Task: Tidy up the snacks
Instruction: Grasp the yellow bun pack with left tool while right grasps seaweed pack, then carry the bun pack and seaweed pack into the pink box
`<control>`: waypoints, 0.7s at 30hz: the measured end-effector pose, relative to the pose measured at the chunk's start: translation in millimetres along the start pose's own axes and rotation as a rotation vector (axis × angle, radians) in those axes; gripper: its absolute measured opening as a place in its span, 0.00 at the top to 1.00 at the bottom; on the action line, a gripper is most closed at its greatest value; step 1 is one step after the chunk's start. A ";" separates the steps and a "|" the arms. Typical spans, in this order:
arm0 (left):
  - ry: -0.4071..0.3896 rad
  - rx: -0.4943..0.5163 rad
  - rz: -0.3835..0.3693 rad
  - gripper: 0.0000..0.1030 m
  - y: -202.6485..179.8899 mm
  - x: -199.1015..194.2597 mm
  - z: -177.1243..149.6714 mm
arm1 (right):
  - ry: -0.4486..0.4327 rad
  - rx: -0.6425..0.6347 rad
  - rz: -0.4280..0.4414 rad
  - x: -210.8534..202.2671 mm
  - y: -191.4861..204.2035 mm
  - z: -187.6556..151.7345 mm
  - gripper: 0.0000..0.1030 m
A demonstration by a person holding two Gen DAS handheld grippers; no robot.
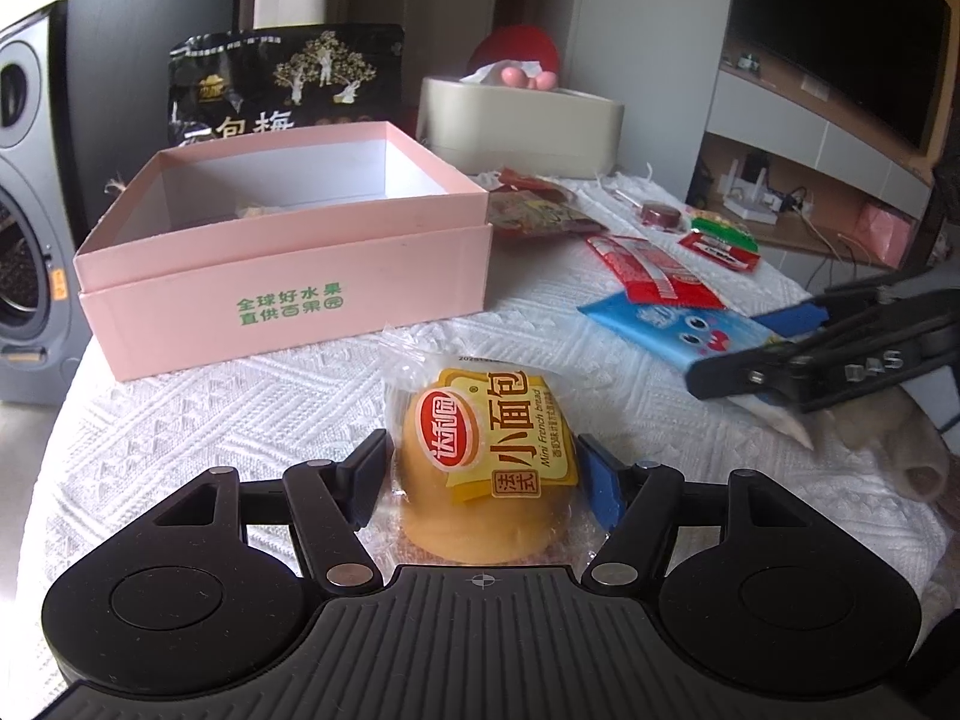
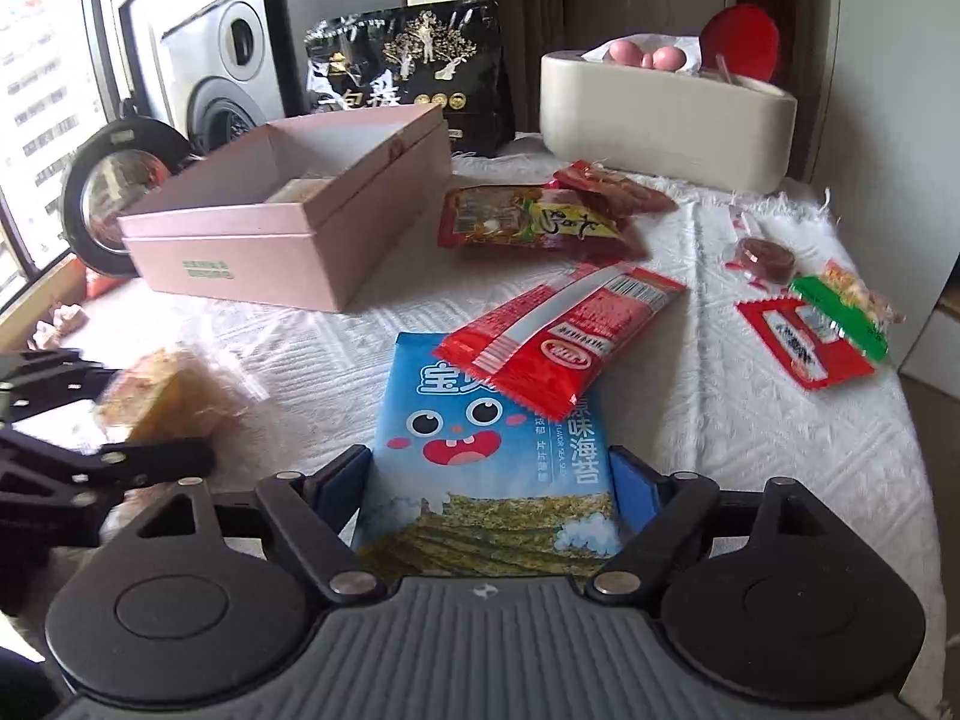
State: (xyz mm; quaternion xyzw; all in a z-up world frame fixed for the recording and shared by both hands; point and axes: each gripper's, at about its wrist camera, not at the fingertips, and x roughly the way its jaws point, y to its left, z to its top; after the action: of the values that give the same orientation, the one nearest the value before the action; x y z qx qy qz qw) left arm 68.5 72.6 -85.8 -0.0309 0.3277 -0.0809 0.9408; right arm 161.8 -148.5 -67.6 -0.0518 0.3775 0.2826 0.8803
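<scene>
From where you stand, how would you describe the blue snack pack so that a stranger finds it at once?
Start at the pink box on the white cloth. Nearer the camera, to its right, the blue pack lies flat between the right gripper's fingers, its far end under a red pack. It alone is blue, with a cartoon face.

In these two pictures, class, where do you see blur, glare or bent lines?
Right wrist view: the bread packet at the left edge is smeared by motion, and the window is washed out white. Left wrist view: the bread packet is sharp, and the fisheye bows the pink box.
</scene>
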 end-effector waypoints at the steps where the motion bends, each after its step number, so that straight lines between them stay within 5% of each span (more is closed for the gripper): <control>1: -0.002 -0.005 -0.003 0.32 0.8 -1.0 -0.5 | 0.004 0.016 0.028 -5.9 0.0 -2.5 0.19; 7: 0.002 -0.031 -0.049 0.38 -3.1 -25.5 -12.5 | -0.010 -0.017 0.132 -52.7 22.0 -14.8 0.21; 11: -0.053 -0.119 -0.123 0.40 6.1 -59.0 -10.6 | -0.114 -0.084 0.262 -99.8 42.6 -2.7 0.21; 16: -0.260 -0.169 -0.096 0.40 36.1 -105.2 44.0 | -0.263 -0.192 0.268 -140.8 70.4 47.6 0.21; 21: -0.294 -0.194 0.040 0.40 79.8 -85.9 120.8 | -0.383 -0.260 0.189 -144.4 95.5 115.0 0.21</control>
State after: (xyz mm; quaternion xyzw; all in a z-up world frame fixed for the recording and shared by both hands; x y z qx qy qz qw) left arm 87.8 166.7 52.5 -0.1265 0.1936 -0.0249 0.9726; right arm 103.5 -100.0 125.8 -0.0747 0.1675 0.4144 0.8914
